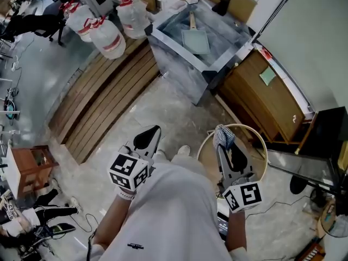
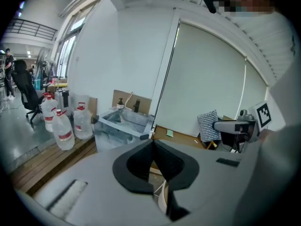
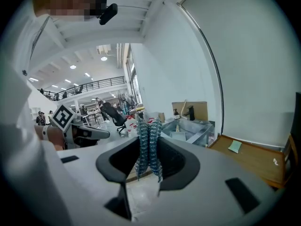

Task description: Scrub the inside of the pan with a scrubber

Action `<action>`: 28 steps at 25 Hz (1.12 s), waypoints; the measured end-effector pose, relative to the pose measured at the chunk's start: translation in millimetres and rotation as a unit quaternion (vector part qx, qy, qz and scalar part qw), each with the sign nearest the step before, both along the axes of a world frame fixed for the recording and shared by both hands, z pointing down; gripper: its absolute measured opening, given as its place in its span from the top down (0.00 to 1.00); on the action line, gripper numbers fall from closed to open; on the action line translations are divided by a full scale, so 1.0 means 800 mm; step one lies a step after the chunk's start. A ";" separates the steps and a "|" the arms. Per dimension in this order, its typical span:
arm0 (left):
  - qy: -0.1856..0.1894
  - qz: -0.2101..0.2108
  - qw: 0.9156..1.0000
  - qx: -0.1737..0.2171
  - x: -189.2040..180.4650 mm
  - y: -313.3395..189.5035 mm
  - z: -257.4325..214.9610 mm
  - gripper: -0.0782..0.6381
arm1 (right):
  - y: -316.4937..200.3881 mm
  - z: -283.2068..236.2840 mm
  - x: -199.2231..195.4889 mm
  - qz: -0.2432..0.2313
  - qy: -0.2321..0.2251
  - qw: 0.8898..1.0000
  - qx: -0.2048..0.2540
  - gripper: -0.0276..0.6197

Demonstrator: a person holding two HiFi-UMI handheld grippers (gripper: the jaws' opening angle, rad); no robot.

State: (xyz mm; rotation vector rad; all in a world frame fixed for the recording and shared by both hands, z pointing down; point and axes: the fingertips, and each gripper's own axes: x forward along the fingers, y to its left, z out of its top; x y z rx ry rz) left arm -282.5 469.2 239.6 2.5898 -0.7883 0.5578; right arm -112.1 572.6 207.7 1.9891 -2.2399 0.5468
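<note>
A pale square pan (image 1: 196, 41) with a wooden handle lies inside the grey sink (image 1: 163, 38), far ahead of both grippers; it also shows in the right gripper view as the pan (image 3: 179, 136). My right gripper (image 1: 223, 138) is shut on a blue-and-white knitted scrubber (image 1: 223, 136), which stands up between the jaws as the scrubber (image 3: 148, 146). My left gripper (image 1: 148, 137) is shut with nothing in it, its jaws meeting at the tip (image 2: 152, 144). Both are held at waist height above the floor, well short of the sink (image 2: 123, 122).
Several large water jugs (image 1: 107, 30) stand left of the sink on a wooden slat platform (image 1: 101, 94). A wooden cabinet (image 1: 267, 99) runs along the right wall. A round hoop-rimmed object (image 1: 259, 137) sits under my right gripper. A small brown shelf (image 1: 31, 167) is at the left.
</note>
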 end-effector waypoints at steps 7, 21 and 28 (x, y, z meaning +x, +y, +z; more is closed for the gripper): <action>-0.016 -0.013 1.000 0.006 0.017 0.000 -0.001 0.88 | 0.004 0.011 0.025 0.002 0.029 0.999 -0.019 0.78; -0.032 0.027 0.999 0.022 0.094 -0.063 -0.001 0.88 | -0.046 0.043 0.073 0.019 0.055 0.998 -0.031 0.78; -0.021 -0.005 1.000 -0.004 0.146 -0.191 0.030 0.88 | -0.189 0.046 0.121 -0.026 0.085 0.995 -0.042 0.78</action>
